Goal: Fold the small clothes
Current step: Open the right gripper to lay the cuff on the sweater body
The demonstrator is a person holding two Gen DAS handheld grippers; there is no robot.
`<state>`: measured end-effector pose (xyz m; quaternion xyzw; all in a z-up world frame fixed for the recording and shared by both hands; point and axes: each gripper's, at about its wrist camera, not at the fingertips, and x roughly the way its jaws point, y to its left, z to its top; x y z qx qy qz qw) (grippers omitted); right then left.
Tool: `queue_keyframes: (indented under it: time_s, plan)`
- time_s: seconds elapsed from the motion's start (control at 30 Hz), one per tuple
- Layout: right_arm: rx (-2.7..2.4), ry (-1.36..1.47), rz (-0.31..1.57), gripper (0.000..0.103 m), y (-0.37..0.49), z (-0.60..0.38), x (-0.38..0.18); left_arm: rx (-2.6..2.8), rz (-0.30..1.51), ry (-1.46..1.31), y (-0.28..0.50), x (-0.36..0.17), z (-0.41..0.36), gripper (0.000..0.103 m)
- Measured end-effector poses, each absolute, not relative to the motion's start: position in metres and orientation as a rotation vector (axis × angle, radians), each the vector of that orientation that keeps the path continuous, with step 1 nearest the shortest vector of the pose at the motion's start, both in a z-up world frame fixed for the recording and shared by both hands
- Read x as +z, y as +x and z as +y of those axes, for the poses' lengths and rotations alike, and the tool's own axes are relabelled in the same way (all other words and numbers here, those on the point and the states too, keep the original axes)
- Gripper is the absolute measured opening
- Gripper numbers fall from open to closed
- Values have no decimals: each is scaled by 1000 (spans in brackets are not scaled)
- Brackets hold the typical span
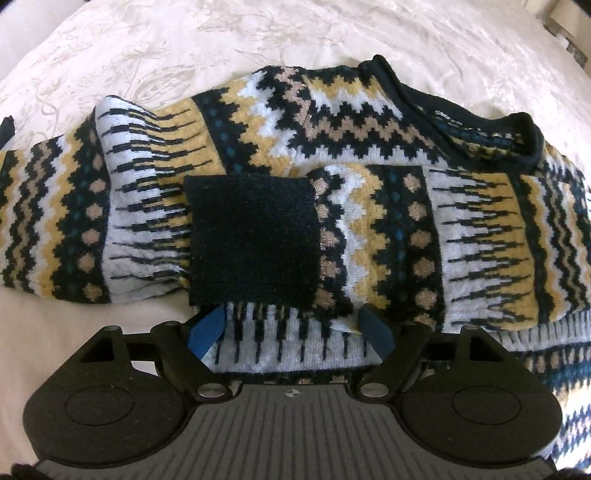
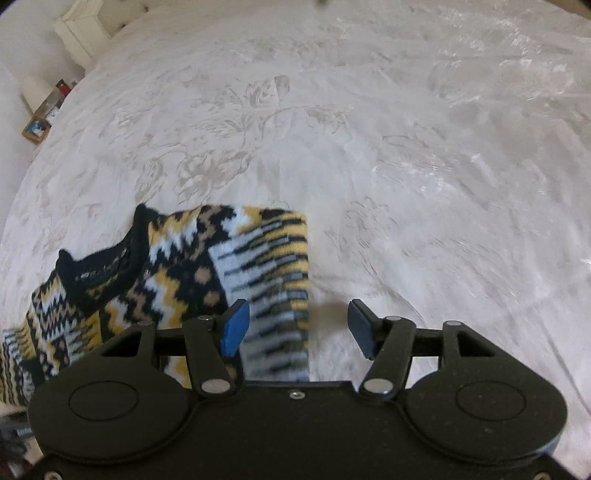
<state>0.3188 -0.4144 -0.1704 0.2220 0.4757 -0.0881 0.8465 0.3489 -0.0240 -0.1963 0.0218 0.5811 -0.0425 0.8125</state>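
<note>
A knitted sweater [image 1: 332,122] with navy, yellow, white and tan zigzag bands lies on a white bedspread [image 1: 147,44]. One sleeve is folded across its front and ends in a navy cuff [image 1: 253,236]. My left gripper [image 1: 291,326] is open, low over the sweater's near edge, with fabric lying between its blue fingers [image 1: 207,330]. In the right wrist view the sweater [image 2: 177,273] lies at the lower left, its navy collar [image 2: 107,262] facing left. My right gripper [image 2: 295,328] is open over the sweater's right edge and holds nothing.
The bedspread [image 2: 406,147] stretches far to the right and back. A white headboard [image 2: 81,33] and a bedside surface with small items [image 2: 44,107] stand at the far left.
</note>
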Motion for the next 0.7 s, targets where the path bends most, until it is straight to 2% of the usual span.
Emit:
queue_keyframes:
  time_s: [0.07, 0.13, 0.17, 0.2, 0.3, 0.47, 0.57, 0.63, 0.7]
  plan:
    - [-169, 478, 1003, 64, 326, -413, -174, -87, 1234, 50, 349, -199, -26, 81]
    - [-149, 476, 1010, 54, 333, -410, -177, -84, 1230, 52, 347, -199, -27, 81]
    - [-138, 464, 1017, 18, 336, -407, -177, -84, 1230, 53, 346, -198, -27, 81]
    - [-141, 420, 1029, 15, 338, -401, -174, -84, 1231, 52, 344, -196, -27, 81]
    - [-164, 288, 994, 14, 333, -386, -156, -84, 1235, 47, 345, -194, -27, 81]
    - [-221, 365, 1034, 16, 328, -404, -176, -79, 1235, 49, 347, -191, -26, 81]
    - [-248, 400, 999, 38, 321, -407, -171, -81, 1236, 42, 348, -191, -25, 81]
    - [-230, 409, 976, 44, 311, -403, -164, -84, 1232, 43, 348, -191, -25, 81]
    - [-214, 394, 971, 56, 302, -399, -161, -82, 1227, 43, 347, -192, -24, 82]
